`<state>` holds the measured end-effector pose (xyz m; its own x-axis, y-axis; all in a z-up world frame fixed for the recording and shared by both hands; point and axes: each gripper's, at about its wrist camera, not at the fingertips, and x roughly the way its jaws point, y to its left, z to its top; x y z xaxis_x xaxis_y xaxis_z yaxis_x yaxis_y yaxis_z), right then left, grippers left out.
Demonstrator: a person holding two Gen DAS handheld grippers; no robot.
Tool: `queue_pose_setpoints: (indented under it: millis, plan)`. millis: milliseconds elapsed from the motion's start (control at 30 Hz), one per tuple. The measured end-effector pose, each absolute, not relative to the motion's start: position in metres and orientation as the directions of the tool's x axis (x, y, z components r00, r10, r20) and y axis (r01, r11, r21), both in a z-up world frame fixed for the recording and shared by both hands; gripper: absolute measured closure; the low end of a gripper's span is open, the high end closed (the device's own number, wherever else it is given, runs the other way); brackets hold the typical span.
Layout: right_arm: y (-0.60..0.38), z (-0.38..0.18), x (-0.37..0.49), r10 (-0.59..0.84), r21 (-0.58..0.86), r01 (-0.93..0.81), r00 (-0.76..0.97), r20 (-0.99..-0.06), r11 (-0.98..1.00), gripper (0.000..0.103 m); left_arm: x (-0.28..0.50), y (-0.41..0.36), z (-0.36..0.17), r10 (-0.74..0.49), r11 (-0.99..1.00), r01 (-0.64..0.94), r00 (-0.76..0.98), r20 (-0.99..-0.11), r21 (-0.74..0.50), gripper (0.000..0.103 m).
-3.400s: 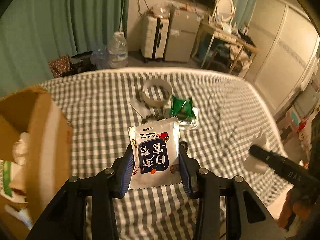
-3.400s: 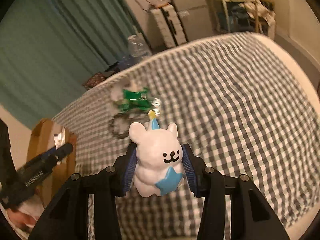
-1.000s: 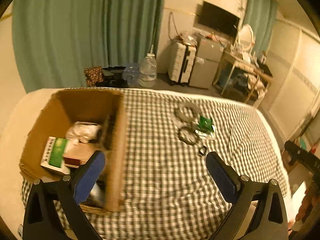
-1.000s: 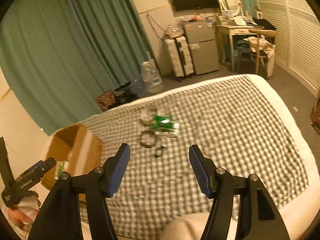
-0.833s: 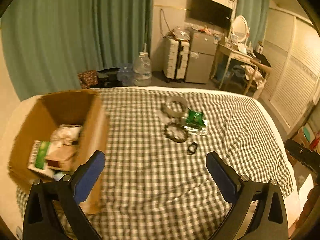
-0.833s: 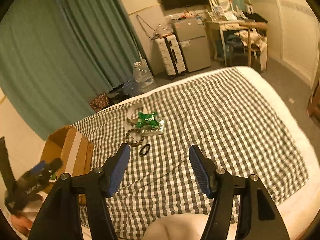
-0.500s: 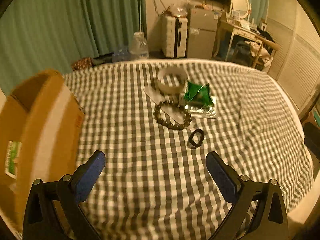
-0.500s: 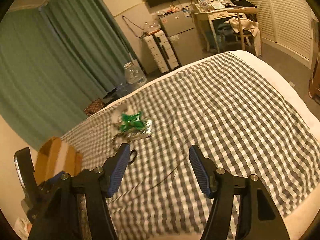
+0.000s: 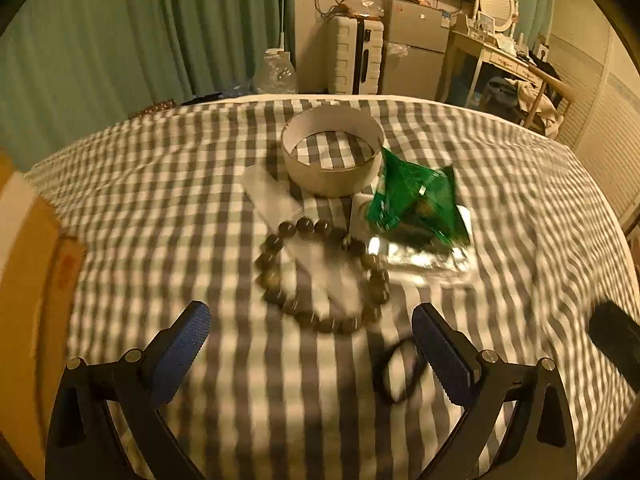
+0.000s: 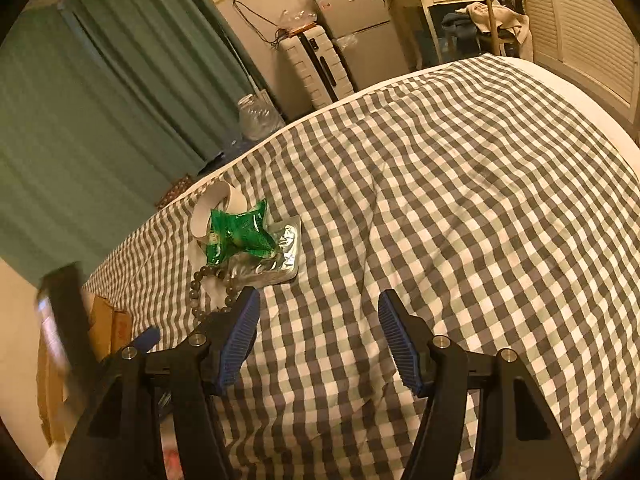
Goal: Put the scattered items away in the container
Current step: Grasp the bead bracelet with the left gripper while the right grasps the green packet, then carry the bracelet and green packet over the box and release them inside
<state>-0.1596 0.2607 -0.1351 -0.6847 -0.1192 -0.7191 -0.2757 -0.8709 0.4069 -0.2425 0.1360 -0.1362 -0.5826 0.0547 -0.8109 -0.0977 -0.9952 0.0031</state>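
In the left wrist view my left gripper [image 9: 310, 344] is open and empty, low over the checked bed. Just ahead of it lies a dark bead bracelet [image 9: 324, 276] on a clear wrapper [image 9: 276, 200]. A small black ring [image 9: 396, 372] lies by the right finger. Behind are a white tape roll [image 9: 332, 156], a green packet [image 9: 416, 204] and a silver foil pack [image 9: 428, 260]. The cardboard box [image 9: 28, 280] is at the left edge. My right gripper [image 10: 318, 340] is open and empty, right of the bracelet [image 10: 208, 292] and the green packet [image 10: 236, 232].
The checked bedspread [image 10: 460, 200] spreads wide to the right. Beyond the bed stand a white suitcase [image 9: 354, 60], a small fridge [image 9: 416, 52], a water jug [image 9: 276, 76], green curtains [image 9: 120, 48] and a desk with a chair [image 10: 472, 12].
Both grippers held items 3.4 s ago, a snack packet left and a white bear toy right; both are now open and empty. The left gripper swung from the box down toward the bracelet.
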Motion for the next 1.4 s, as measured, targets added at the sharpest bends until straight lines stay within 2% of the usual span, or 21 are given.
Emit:
queue_pose_setpoints:
  millis: [100,167,200,267,400,467,633,733,800,833,867,1067,1100,1167,1233,1400]
  plan:
    - [0.259,-0.140,-0.163,-0.133,0.407,-0.271,-0.670,-0.730,-0.872,0.042,-0.260,0.137,-0.149,0.064,-0.994,-0.105,-0.571,-0.819,-0.004,0.002]
    - [0.252,-0.146,-0.172,-0.144,0.392,-0.259,-0.646,-0.750,-0.883,0.042,-0.267,0.136,-0.153,0.100,-0.988,-0.150,-0.545,-0.833,-0.021,0.021]
    - [0.250,-0.147,-0.175,-0.140,0.381,-0.256,-0.640,-0.756,-0.888,0.042,-0.268,0.134,-0.153,0.145,-0.980,-0.192,-0.534,-0.833,-0.047,0.025]
    - [0.244,-0.149,-0.185,-0.121,0.346,-0.242,-0.637,-0.762,-0.906,0.042,-0.265,0.127,-0.147,0.174,-0.974,-0.215,-0.535,-0.827,-0.066,0.061]
    - [0.230,-0.148,-0.212,-0.077,0.273,-0.195,-0.666,-0.742,-0.942,0.042,-0.259,0.092,-0.134,0.277,-0.959,-0.200,-0.530,-0.801,-0.199,0.077]
    - [0.221,-0.145,-0.227,-0.081,0.265,-0.163,-0.694,-0.716,-0.950,0.042,-0.259,0.074,-0.131,0.257,-0.966,-0.157,-0.538,-0.803,-0.204,0.090]
    - [0.190,-0.149,-0.273,-0.123,0.235,-0.065,-0.703,-0.700,-0.970,0.041,-0.270,0.045,-0.143,0.221,-0.975,-0.102,-0.504,-0.835,-0.197,0.090]
    - [0.182,-0.162,-0.293,-0.095,0.203,-0.085,-0.671,-0.735,-0.975,0.041,-0.265,0.039,-0.141,0.312,-0.949,-0.130,-0.504,-0.805,-0.286,0.088]
    - [0.184,-0.169,-0.297,-0.095,0.214,-0.099,-0.665,-0.740,-0.972,0.041,-0.263,0.042,-0.140,0.352,-0.936,-0.168,-0.494,-0.795,-0.310,0.071]
    - [0.184,-0.169,-0.298,-0.094,0.209,-0.092,-0.673,-0.734,-0.974,0.043,-0.262,0.047,-0.141,0.363,-0.932,-0.188,-0.485,-0.796,-0.311,0.057]
    - [0.185,-0.169,-0.298,-0.097,0.204,-0.082,-0.671,-0.735,-0.976,0.061,-0.262,0.050,-0.141,0.371,-0.928,-0.201,-0.484,-0.792,-0.312,0.053]
    - [0.210,-0.154,-0.277,-0.048,0.214,-0.153,-0.697,-0.715,-0.965,0.061,-0.266,0.061,-0.149,0.393,-0.919,-0.203,-0.440,-0.807,-0.337,0.050]
    - [0.212,-0.153,-0.275,-0.043,0.211,-0.157,-0.695,-0.717,-0.965,0.061,-0.267,0.063,-0.150,0.381,-0.924,-0.210,-0.431,-0.818,-0.320,0.051]
    - [0.218,-0.153,-0.271,-0.069,0.241,-0.156,-0.689,-0.722,-0.958,0.061,-0.268,0.063,-0.150,0.356,-0.932,-0.225,-0.421,-0.834,-0.285,0.093]
    - [0.225,-0.153,-0.267,-0.084,0.269,-0.170,-0.683,-0.726,-0.948,0.061,-0.268,0.055,-0.150,0.411,-0.910,-0.214,-0.368,-0.834,-0.355,0.093]
    - [0.224,-0.135,-0.250,-0.037,0.236,-0.180,-0.717,-0.696,-0.955,0.061,-0.239,0.049,-0.124,0.376,-0.923,-0.247,-0.417,-0.827,-0.295,0.093]
